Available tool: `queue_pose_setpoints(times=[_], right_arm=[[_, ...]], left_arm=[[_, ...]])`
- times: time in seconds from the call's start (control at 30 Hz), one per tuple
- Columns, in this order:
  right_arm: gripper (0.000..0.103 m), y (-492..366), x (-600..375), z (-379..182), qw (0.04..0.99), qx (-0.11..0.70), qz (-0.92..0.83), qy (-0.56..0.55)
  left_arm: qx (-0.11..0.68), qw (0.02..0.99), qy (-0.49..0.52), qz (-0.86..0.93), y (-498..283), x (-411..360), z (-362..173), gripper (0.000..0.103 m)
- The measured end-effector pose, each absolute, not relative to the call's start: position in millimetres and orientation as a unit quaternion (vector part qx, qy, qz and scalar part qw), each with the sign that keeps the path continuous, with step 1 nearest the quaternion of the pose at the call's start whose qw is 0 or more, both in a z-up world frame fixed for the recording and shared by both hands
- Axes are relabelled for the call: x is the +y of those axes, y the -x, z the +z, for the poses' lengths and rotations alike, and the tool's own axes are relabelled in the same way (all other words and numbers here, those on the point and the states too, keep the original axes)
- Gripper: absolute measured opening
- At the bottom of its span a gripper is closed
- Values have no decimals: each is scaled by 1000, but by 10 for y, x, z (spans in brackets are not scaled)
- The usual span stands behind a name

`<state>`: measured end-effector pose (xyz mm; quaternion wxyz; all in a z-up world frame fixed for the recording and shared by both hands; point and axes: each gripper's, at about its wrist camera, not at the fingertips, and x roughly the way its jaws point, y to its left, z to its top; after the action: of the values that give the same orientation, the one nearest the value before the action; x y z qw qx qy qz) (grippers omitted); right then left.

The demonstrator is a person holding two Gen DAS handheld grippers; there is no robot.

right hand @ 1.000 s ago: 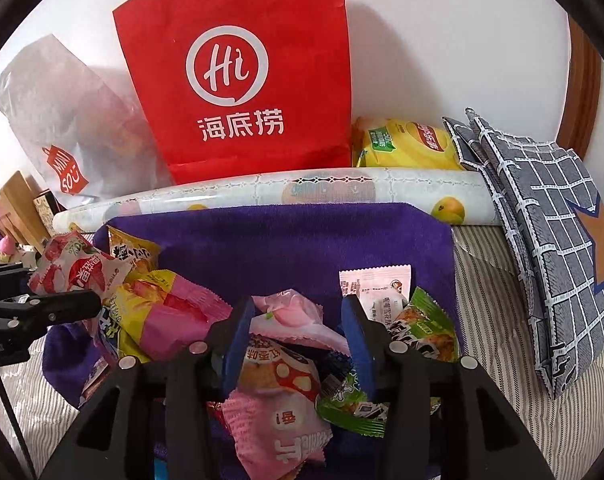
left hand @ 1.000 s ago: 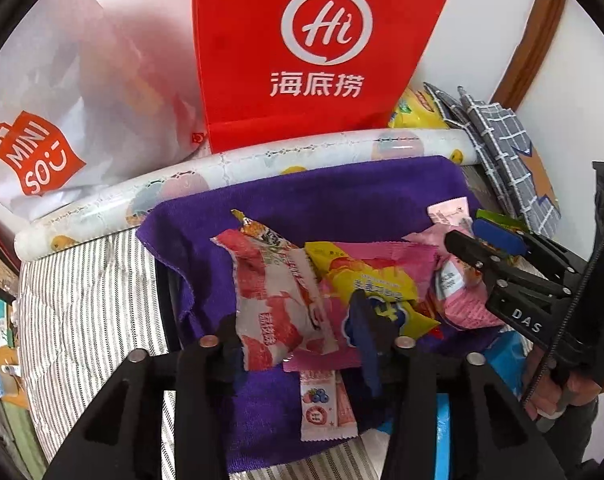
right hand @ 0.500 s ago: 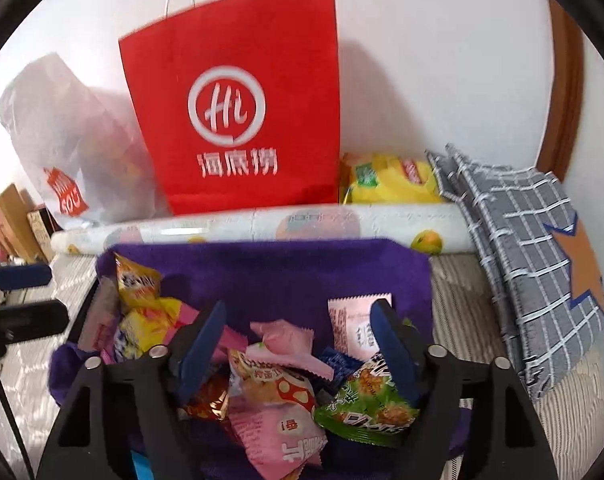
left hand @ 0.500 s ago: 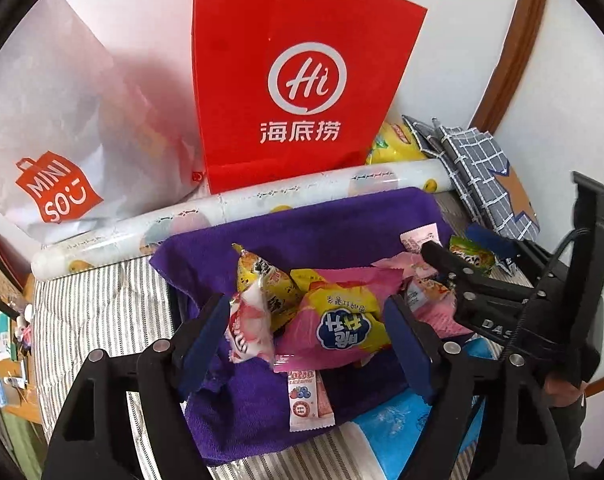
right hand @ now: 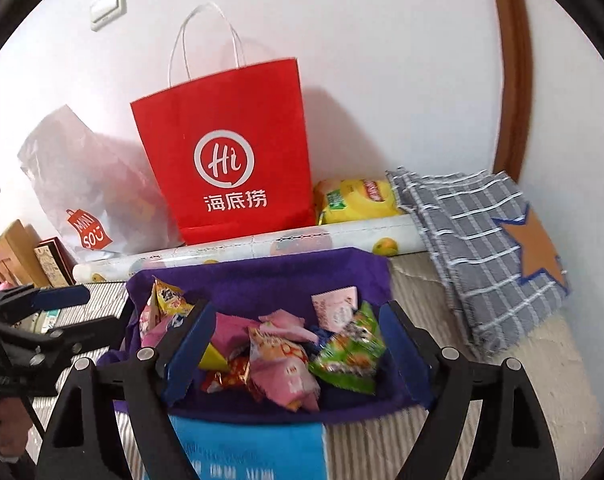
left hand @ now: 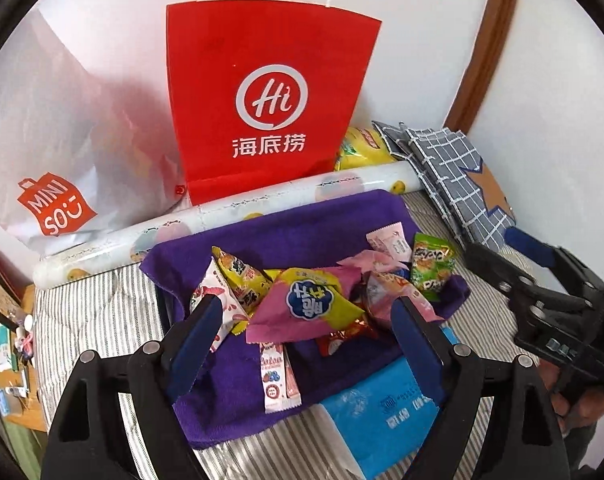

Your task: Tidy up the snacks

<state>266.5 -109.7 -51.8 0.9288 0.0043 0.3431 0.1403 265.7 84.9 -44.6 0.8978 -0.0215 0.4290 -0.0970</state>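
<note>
Several snack packets lie heaped on a purple cloth: a pink-and-yellow packet, a red-and-white packet, a green packet. My left gripper hangs above the heap, its jaws opening, nothing between the pads. In the right wrist view the purple cloth holds a pink packet and the green packet. My right gripper hovers over them, jaws opening and empty. Each gripper shows at the edge of the other's view: the right gripper, the left gripper.
A red paper bag, a white plastic bag and a yellow chip bag stand against the wall behind a rolled printed sheet. A grey checked cloth lies at the right. A blue pack sits at the cloth's near edge on striped bedding.
Both grippers have opened wide, let go of the packets they held, and risen back from the heap. The released packets now rest on the purple cloth.
</note>
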Motion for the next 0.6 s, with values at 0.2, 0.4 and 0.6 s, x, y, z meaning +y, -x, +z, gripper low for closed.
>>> queue_pose_setpoints(times=[0.2, 0.4, 0.6], right_arm=[[83, -2312, -1187, -322, 932, 341, 121, 13], [83, -1980, -1300, -209, 930, 346, 122, 15], [83, -1583, -1348, -134, 930, 343, 130, 19]], left_arm=[[420, 901, 42, -97, -2405, 808, -292, 87], [412, 905, 48, -91, -1954, 715, -238, 89], [390, 917, 37, -73, -1476, 554, -156, 93]])
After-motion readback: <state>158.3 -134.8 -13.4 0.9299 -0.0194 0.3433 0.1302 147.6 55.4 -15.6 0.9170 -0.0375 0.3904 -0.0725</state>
